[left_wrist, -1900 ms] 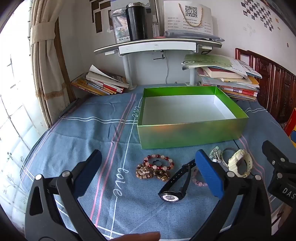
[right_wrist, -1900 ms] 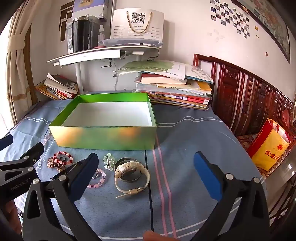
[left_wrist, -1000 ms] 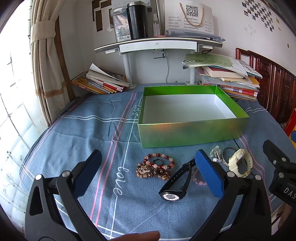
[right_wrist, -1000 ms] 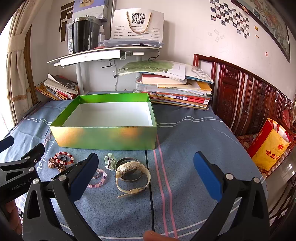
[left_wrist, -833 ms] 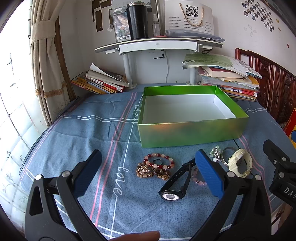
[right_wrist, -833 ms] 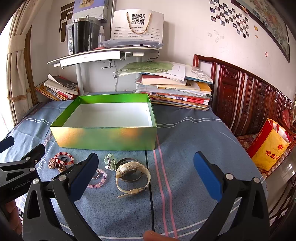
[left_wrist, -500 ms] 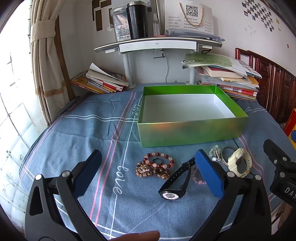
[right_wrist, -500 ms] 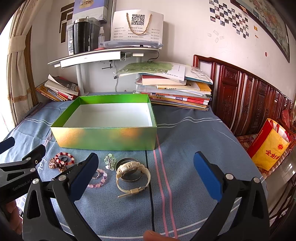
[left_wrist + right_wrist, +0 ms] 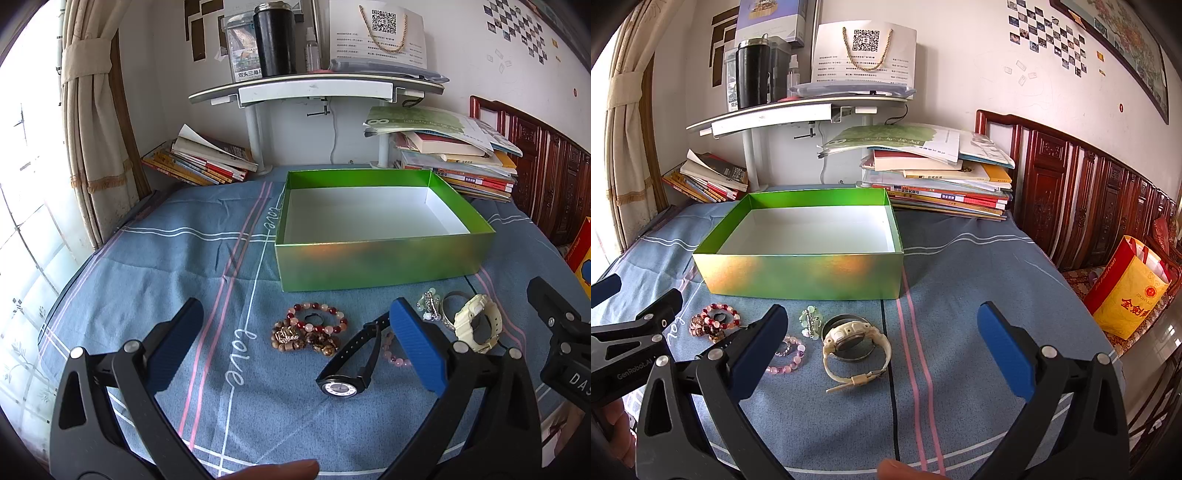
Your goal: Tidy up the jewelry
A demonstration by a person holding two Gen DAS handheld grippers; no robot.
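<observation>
An open green box [image 9: 384, 262] with a white inside stands on the blue cloth; it also shows in the right wrist view [image 9: 801, 275]. In front of it lie beaded bracelets [image 9: 314, 328], a black watch [image 9: 347, 373], a pink bead bracelet [image 9: 786, 354], a small silver charm [image 9: 810, 321] and a cream watch [image 9: 855, 349] over a metal bangle. My left gripper [image 9: 295, 350] is open and empty, hovering above the bracelets and black watch. My right gripper [image 9: 882, 345] is open and empty, above the cream watch.
Stacks of books [image 9: 942, 184] lie behind the box to the right, more books [image 9: 199, 162] to the left under a white shelf [image 9: 314, 88]. A wooden headboard [image 9: 1089, 192] and a red and yellow bag [image 9: 1126, 291] stand at the right.
Both grippers have stayed open and nearly still; the view has shifted only slightly. The jewelry and box have not moved.
</observation>
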